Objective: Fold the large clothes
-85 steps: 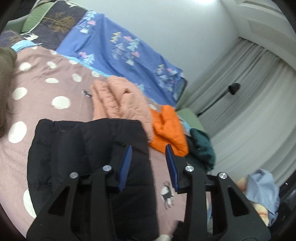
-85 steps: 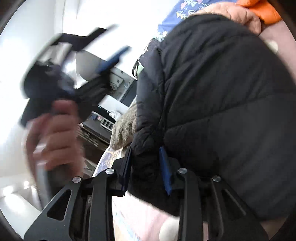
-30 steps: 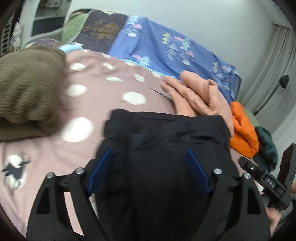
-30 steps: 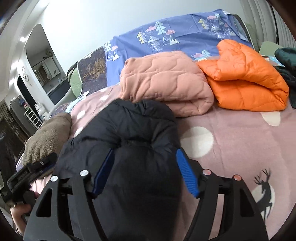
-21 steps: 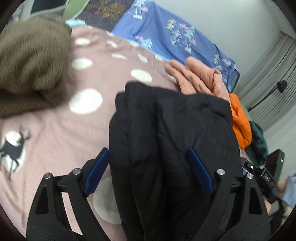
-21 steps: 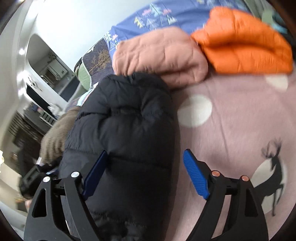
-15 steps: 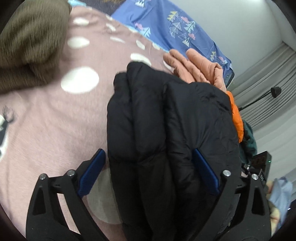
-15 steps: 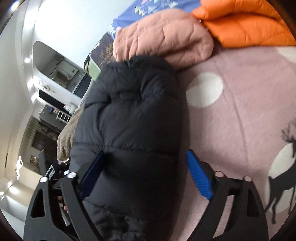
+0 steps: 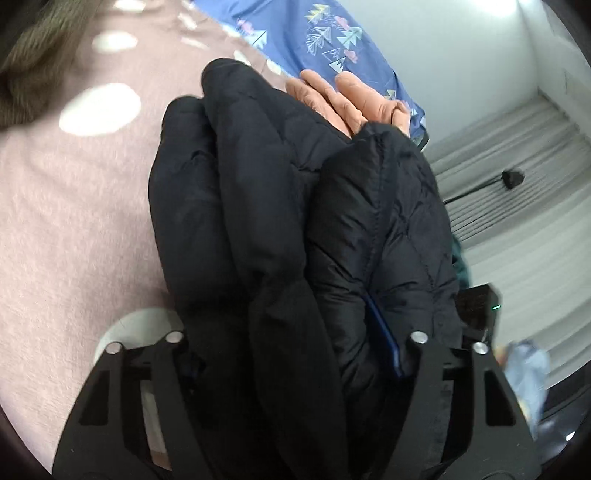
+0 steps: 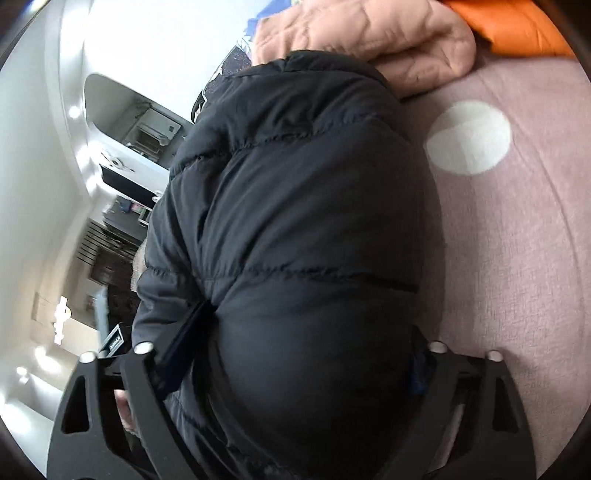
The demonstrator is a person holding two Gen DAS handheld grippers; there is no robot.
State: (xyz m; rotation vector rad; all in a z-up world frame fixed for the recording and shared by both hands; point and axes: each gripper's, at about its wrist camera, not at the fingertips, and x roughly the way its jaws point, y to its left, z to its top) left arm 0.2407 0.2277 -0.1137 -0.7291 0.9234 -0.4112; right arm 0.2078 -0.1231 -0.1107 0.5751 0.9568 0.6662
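A folded black puffer jacket (image 9: 258, 184) lies bundled on the pink dotted bedspread (image 9: 74, 203). In the left wrist view my left gripper (image 9: 280, 332) straddles one end of it, jaws closing; the right blue pad digs into the padding and the left pad is buried under it. From the other side, the right wrist view shows the same black jacket (image 10: 295, 203) bulging between the fingers of my right gripper (image 10: 310, 332). Its jaws are closing too, both blue pads pressed into the fabric.
A folded pink quilted jacket (image 10: 362, 33) lies just beyond the black one, an orange jacket (image 10: 517, 29) beside it. A brown knitted garment (image 9: 29, 66) sits at the far left. A blue patterned sheet (image 9: 325, 44) covers the back. Bare bedspread (image 10: 517, 240) stretches to the right.
Both grippers came down over the black jacket with jaws wide, tilted further downward, then closed on its two ends. The jacket now bulges up between the fingers and hides most of the pads.
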